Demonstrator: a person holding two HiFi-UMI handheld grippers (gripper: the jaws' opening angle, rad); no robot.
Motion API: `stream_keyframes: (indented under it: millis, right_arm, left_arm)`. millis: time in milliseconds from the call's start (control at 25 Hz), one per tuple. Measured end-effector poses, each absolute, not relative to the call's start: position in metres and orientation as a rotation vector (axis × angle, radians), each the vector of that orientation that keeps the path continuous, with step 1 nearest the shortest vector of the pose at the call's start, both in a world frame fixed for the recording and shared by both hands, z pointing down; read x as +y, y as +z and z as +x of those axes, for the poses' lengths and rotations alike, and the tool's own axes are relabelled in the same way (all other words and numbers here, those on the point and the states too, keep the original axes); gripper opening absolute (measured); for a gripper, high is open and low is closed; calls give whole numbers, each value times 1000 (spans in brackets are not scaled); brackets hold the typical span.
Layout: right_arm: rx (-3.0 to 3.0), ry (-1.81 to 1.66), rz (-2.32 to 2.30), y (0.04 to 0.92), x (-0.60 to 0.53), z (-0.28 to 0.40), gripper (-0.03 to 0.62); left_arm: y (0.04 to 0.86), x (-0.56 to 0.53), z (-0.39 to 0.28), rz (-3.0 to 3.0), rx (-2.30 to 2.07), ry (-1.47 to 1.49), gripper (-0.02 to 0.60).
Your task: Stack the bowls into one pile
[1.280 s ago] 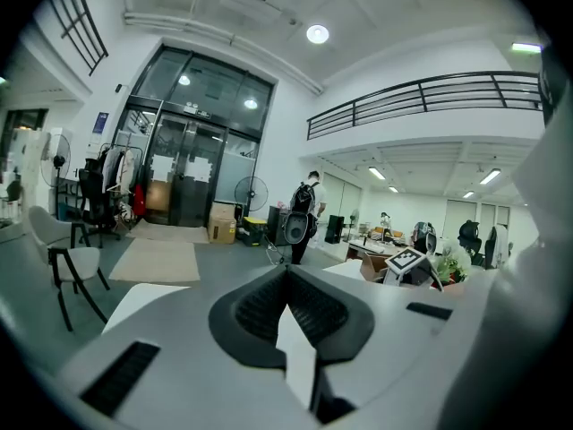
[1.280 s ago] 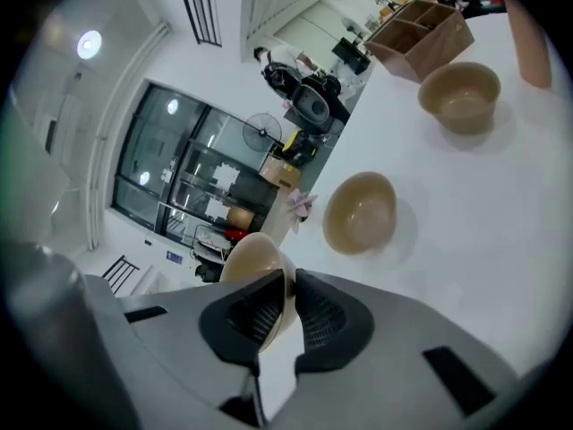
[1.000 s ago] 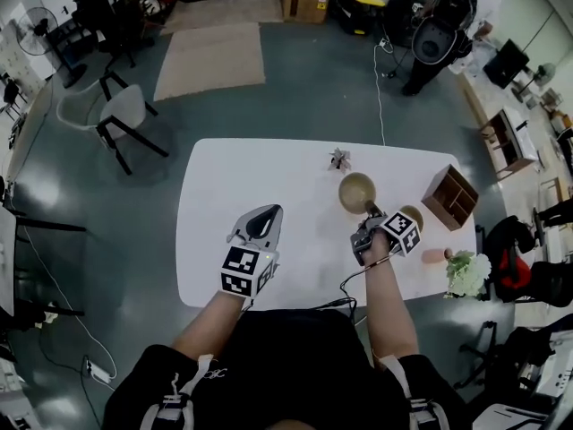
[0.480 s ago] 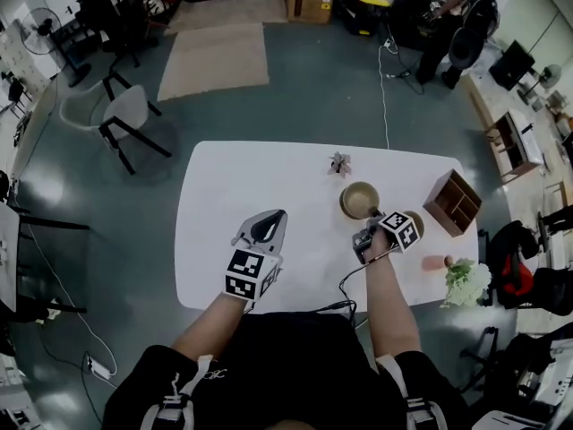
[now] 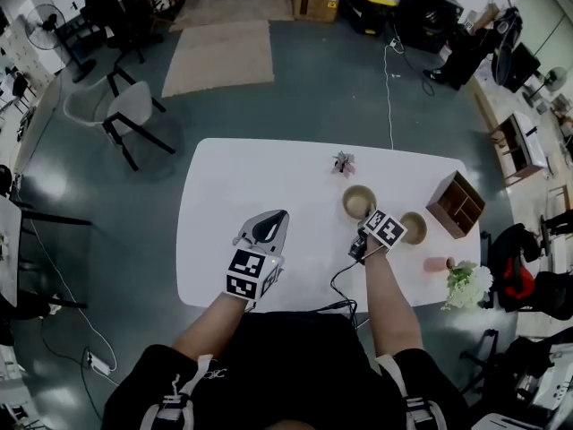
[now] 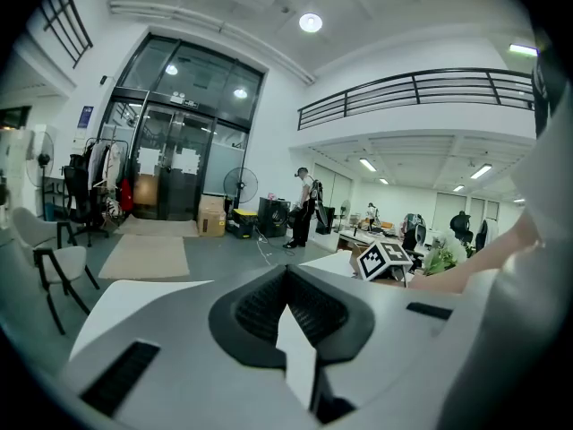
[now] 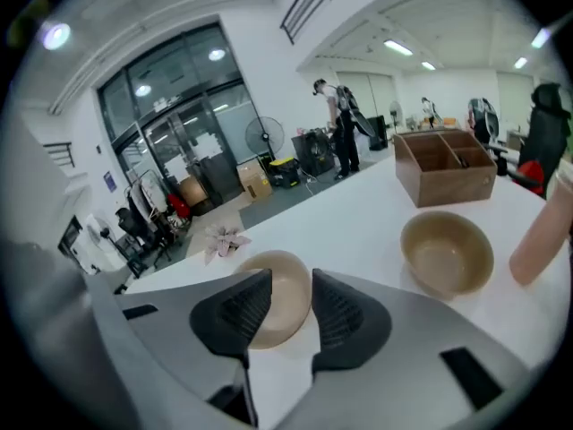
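- On the white tabletop [image 5: 242,177] two tan bowls sit near each other but apart, so nothing is stacked yet: the left bowl [image 5: 359,202] and the right bowl [image 5: 414,227] each rest alone.
- The right gripper [image 7: 292,273] is at the left bowl's near rim, jaws a narrow gap apart with the bowl showing through (not clamped, by the look of it).
- The left gripper [image 6: 286,271] hovers well off to the left, jaws closed together on nothing.
- Left to do, it seems: grip one bowl, lift it, nest it in the other.
- A wooden box [image 5: 455,204] stands just beside the right bowl, and a pink cup [image 5: 436,263] and flowers [image 5: 467,280] are near, which could crowd the carry.
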State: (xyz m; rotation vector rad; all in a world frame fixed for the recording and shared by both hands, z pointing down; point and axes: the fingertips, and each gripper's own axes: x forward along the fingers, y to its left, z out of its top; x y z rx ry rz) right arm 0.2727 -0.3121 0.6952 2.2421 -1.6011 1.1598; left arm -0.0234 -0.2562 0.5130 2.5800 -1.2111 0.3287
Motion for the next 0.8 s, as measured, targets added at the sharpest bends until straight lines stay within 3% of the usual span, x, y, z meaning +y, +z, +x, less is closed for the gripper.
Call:
stream_keyframes:
  millis: [160,400,480,600,800]
  right_arm:
    - [-1719,824,2247,658,-316,266,159]
    - [-2025,211,2293,530,-300,229,120]
    - [-2094,22,2293,486,-285,214,78]
    - [-2192,-102,2288,442,-261,195,15]
    - [-2221,-157,2305,417,-235,188,15]
  left_arm:
    - [511,-256,-19,2595,-1194,321,14]
    - [498,-260,-14,2627,-1198,259,12]
    - [492,-261,-10,2650,-1201,229,12]
    - [482,-258,0,2708,-1192,210,12]
    - [479,-254,21,2750,-1119,213,14]
